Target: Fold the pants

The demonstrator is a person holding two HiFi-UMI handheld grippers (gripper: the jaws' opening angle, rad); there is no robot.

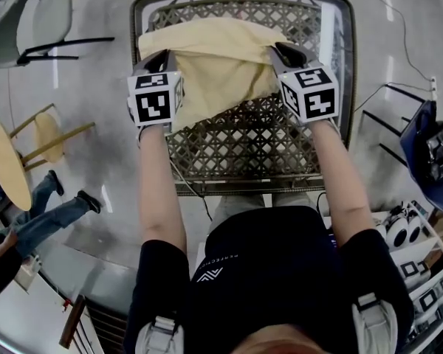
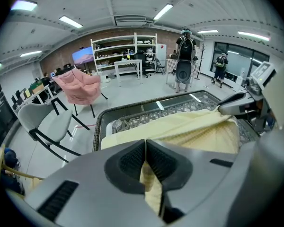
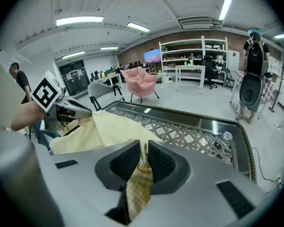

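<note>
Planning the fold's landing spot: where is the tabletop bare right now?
Bare: the near half of the table, between the pants and the near rim, plus a strip at the far right corner. Crowded: the far half, where the left gripper and right gripper are shut on the pants.

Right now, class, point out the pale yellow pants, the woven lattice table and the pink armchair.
Pale yellow pants (image 1: 207, 57), head view, middle of cloth.
Woven lattice table (image 1: 244, 150), head view, bare top.
Pink armchair (image 2: 78, 86), left gripper view, cushion.

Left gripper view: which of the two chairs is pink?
The cushioned armchair farther back, before the shelves; the nearer chair is pale grey on black legs.
</note>
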